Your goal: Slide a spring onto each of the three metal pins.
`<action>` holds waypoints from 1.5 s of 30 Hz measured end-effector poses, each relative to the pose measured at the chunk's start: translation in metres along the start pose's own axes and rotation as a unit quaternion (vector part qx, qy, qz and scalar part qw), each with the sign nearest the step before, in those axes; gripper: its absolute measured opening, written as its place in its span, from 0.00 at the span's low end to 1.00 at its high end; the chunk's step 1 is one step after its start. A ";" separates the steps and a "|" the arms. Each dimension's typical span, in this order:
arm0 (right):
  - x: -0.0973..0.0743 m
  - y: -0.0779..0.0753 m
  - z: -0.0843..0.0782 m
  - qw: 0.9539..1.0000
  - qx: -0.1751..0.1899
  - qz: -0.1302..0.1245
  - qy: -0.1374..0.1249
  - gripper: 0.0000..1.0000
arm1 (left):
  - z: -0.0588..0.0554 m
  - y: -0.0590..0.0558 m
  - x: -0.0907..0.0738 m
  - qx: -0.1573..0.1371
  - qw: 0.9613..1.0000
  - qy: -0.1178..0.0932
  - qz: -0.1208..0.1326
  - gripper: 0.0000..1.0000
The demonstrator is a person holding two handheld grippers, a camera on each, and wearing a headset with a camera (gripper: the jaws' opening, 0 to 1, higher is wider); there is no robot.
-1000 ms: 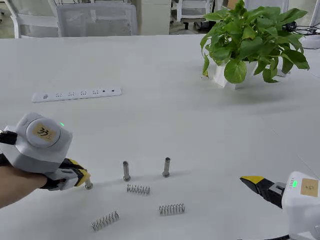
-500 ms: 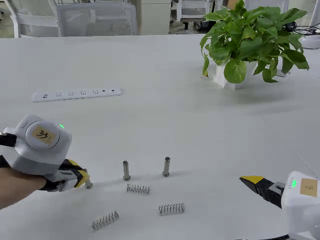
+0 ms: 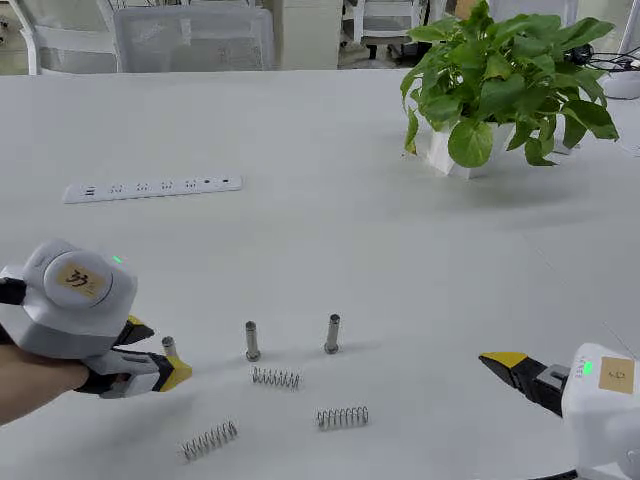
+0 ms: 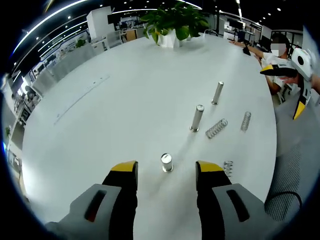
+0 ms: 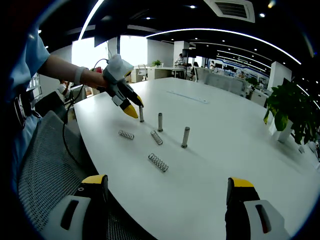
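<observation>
White table (image 3: 330,230) is seen to carry three upright metal pins (image 3: 252,341); three springs (image 3: 276,378) are laid loose near them, none threaded, so the whole task is judged undone; the left gripper (image 3: 160,352) is held with jaws apart around the leftmost pin (image 3: 168,346), which is not touched; the right gripper (image 5: 167,182) is held wide apart and empty, well away from the springs.

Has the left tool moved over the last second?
Yes. The left tool has slid back toward the person, away from the power strip, uncovering the leftmost pin.
</observation>
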State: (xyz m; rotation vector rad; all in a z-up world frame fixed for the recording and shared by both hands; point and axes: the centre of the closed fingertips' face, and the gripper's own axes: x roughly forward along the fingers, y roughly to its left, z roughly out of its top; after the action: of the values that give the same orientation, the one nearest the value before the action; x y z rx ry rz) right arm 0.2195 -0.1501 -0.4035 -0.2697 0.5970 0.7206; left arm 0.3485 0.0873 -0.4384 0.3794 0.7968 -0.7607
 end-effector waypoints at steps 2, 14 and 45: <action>0.000 0.000 -0.001 1.000 0.001 0.000 0.002 0.99 | -0.001 0.001 -0.001 -0.007 1.000 -0.005 0.003 0.54; 0.002 0.000 -0.002 1.000 -0.005 0.002 0.007 0.99 | 0.000 -0.006 -0.013 -0.071 0.994 -0.080 -0.022 0.99; 0.008 -0.003 0.004 0.999 -0.025 0.017 0.018 0.99 | -0.030 -0.052 -0.044 -0.057 0.985 -0.153 -0.047 0.94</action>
State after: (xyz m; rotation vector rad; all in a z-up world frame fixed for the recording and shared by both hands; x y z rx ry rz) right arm 0.2277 -0.1459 -0.4053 -0.3197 0.6191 0.7646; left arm 0.2755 0.0897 -0.4259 0.1178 0.5674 -0.8347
